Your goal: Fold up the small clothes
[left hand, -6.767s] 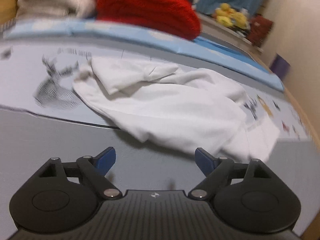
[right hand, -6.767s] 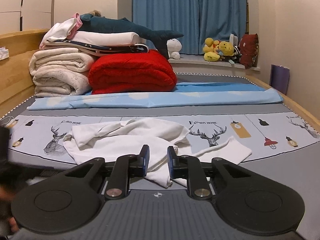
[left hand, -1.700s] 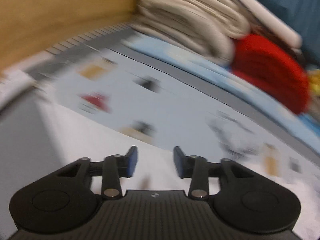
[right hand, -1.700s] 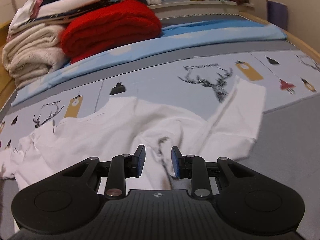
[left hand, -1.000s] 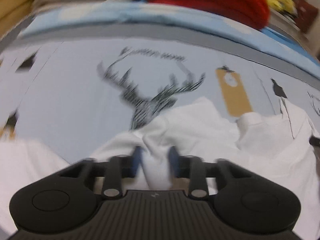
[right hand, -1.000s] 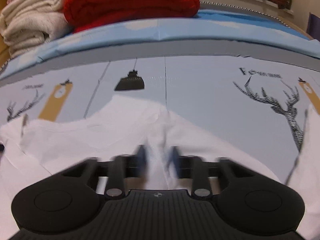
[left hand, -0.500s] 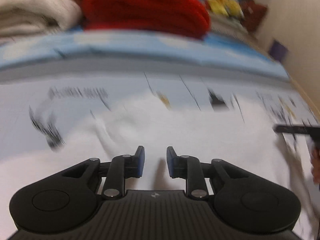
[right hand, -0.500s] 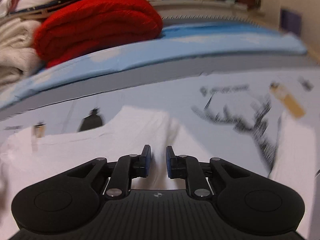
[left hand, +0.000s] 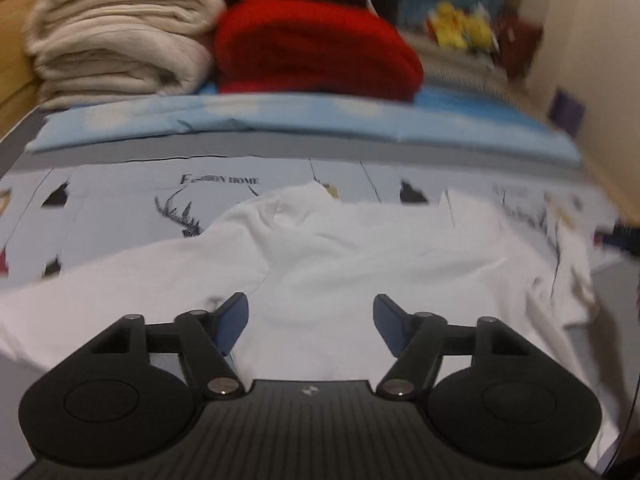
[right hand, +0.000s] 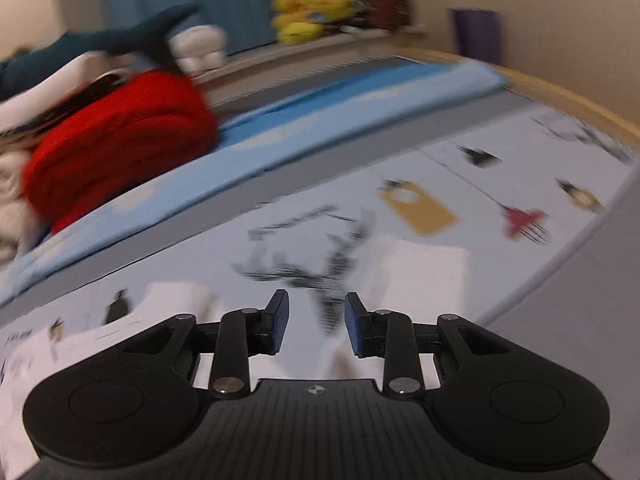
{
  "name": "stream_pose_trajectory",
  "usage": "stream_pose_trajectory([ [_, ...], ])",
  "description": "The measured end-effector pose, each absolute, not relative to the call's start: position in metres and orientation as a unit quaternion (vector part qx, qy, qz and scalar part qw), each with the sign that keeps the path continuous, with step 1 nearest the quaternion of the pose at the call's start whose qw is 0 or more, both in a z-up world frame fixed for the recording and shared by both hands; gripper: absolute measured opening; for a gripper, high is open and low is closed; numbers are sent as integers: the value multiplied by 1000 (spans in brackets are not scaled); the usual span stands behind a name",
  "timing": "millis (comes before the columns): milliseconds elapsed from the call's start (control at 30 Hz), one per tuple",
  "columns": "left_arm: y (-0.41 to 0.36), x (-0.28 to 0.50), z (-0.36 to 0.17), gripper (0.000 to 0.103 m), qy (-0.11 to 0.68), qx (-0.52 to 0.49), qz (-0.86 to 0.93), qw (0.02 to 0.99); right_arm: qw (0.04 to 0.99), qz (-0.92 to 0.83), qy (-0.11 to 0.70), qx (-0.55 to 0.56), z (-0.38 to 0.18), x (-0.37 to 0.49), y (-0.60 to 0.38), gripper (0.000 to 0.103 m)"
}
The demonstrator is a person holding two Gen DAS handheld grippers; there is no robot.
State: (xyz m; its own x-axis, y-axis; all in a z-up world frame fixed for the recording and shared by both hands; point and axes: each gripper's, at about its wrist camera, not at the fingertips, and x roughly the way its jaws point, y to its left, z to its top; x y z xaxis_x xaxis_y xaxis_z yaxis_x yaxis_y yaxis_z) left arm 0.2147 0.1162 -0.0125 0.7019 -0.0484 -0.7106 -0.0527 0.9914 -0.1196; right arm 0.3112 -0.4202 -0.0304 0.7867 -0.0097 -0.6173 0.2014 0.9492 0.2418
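Note:
A white garment (left hand: 360, 248) lies spread across the printed bed sheet (left hand: 120, 204), its body in the middle of the left wrist view and a sleeve reaching left. My left gripper (left hand: 310, 318) hovers over the cloth with its jaws opening wide and nothing between them. In the blurred right wrist view a white sleeve end (right hand: 420, 268) lies on the sheet (right hand: 460, 168) ahead of my right gripper (right hand: 316, 322). Its jaws are opening, apart from the cloth, with nothing held.
Folded cream blankets (left hand: 116, 44) and a red blanket (left hand: 316, 48) are stacked at the bed's head, behind a light blue cover (left hand: 280, 116). Yellow plush toys (right hand: 312, 16) and a dark shark toy (right hand: 132, 36) sit on the sill. The wooden bed edge (right hand: 560, 100) runs at the right.
Both grippers have let go of the white cloth, opened and pulled up and back. The garment now lies flatter and spread out. The right view has swung toward the sleeve end.

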Motion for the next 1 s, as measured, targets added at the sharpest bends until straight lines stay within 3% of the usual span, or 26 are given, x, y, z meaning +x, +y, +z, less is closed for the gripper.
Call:
stream_pose_trajectory([
  [100, 105, 214, -39, 69, 431, -58, 30, 900, 926, -74, 334, 159, -45, 311, -440, 33],
  [267, 95, 223, -44, 69, 384, 16, 35, 923, 915, -50, 364, 167, -71, 333, -438, 33],
  [433, 106, 237, -52, 69, 403, -43, 20, 914, 897, -69, 390, 196, -93, 364, -442, 33],
  [567, 100, 247, -56, 69, 403, -21, 16, 915, 898, -84, 401, 159, -105, 389, -435, 32],
  [633, 100, 251, -56, 69, 400, -21, 14, 916, 903, -105, 400, 114, -109, 398, -428, 7],
  [733, 103, 256, -57, 69, 403, -25, 16, 915, 909, -110, 393, 87, -106, 401, -424, 3],
  [800, 104, 258, -57, 69, 405, -22, 16, 914, 922, -109, 353, 114, -81, 396, -431, 3],
  [933, 106, 260, -52, 69, 395, -19, 16, 918, 961, -110, 156, 198, 6, 348, -476, 3],
  [1000, 107, 260, -50, 69, 393, -24, 16, 919, 961, -133, 83, 229, 24, 320, -505, 3],
])
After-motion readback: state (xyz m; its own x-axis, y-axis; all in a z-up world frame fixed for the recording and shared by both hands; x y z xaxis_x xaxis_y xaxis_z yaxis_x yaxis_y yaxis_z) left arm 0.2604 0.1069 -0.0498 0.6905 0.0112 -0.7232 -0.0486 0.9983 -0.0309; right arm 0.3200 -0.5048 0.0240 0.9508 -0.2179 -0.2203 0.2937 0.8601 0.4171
